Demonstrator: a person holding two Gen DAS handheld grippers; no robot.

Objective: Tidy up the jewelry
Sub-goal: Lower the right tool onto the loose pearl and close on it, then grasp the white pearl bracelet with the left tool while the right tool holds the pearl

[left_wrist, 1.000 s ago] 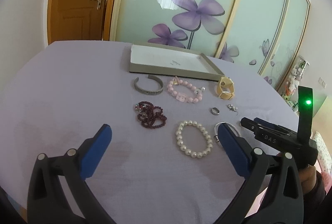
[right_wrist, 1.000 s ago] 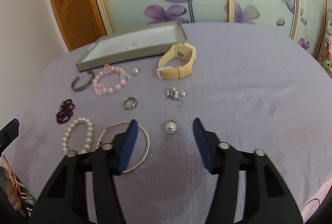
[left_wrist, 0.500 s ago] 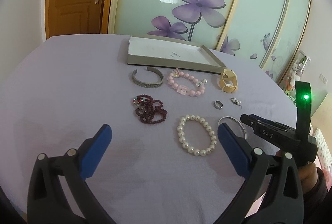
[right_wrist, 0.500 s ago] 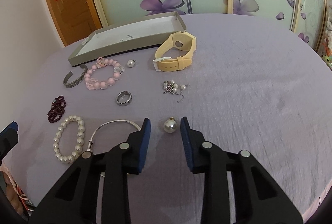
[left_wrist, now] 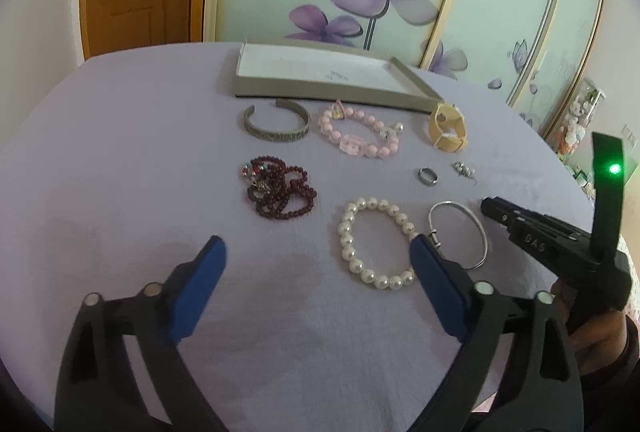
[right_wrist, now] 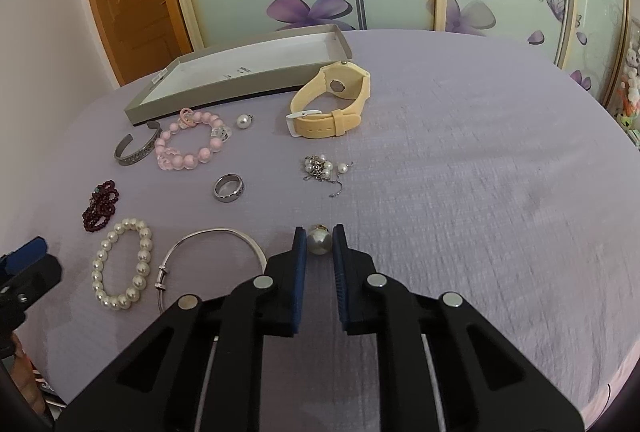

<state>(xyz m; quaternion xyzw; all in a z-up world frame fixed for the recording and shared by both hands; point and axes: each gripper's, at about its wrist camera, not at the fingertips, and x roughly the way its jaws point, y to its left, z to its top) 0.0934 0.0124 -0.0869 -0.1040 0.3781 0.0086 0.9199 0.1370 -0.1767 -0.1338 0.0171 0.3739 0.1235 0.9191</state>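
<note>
Right gripper (right_wrist: 319, 241) has its jaws drawn narrow around the pearl pendant (right_wrist: 319, 239), at 6 o'clock on the cloth; contact unconfirmed. Risk: the round bead squirts out under off-centre squeeze. Its gold cap points to 12 o'clock, toward the tray (right_wrist: 224, 88). Left gripper (left_wrist: 318, 264) hovers wide, empty.
</note>
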